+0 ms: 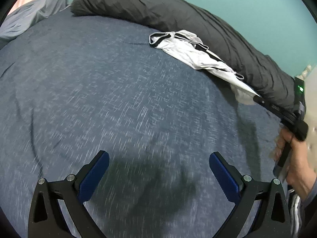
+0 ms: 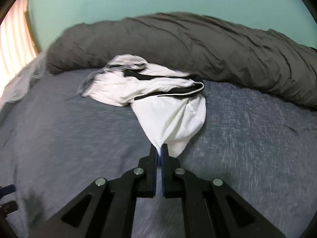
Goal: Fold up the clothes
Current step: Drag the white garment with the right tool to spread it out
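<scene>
The white garment (image 2: 170,117) is pinched by the right tongs (image 2: 159,148), crumpled at twelve o'clock on the bed (image 2: 69,138), likely for spreading; the left tongs (image 1: 159,170) are held spread.

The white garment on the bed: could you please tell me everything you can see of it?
The garment is thin white cloth with black bands edged in white piping. It lies crumpled and unfolded on the blue sheet, its far side against the grey duvet. The right tool is shut on one pulled-out corner, drawing it taut. The left tool is open and apart from it.
</scene>
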The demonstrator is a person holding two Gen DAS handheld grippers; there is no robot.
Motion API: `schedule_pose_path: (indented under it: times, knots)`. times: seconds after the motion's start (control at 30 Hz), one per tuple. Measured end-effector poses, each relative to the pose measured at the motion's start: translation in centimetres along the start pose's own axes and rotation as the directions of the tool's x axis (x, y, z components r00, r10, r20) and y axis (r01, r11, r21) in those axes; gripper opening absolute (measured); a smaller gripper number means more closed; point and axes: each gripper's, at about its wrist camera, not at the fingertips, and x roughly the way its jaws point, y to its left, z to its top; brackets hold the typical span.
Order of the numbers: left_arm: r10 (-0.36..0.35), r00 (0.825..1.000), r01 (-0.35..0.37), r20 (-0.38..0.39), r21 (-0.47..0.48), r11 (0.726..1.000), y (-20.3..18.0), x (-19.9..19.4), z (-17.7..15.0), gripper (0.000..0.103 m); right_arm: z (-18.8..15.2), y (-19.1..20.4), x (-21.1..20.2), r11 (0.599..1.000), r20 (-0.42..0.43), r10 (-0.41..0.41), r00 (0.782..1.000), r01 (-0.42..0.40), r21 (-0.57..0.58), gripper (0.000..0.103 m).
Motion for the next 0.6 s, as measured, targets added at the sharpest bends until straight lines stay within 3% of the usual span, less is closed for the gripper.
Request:
schedule_pose_path:
  times: [0.3,0.6]
  knots:
    - [-0.027,0.997,0.029,0.072,-0.031,0.999,1.3,-7.1,-5.0,0.103,-5.6,3.7,-11.5,0.992,0.090,0.123,0.988,-0.124,0.005,0.002]
    - [-0.071,0.991,0.075,0.113,-0.037,0.996,2.6,-11.2,-11.8,0.103,-15.0,6.1,-18.7,0.977,0.105,0.203,0.974,-0.208,0.041,0.003]
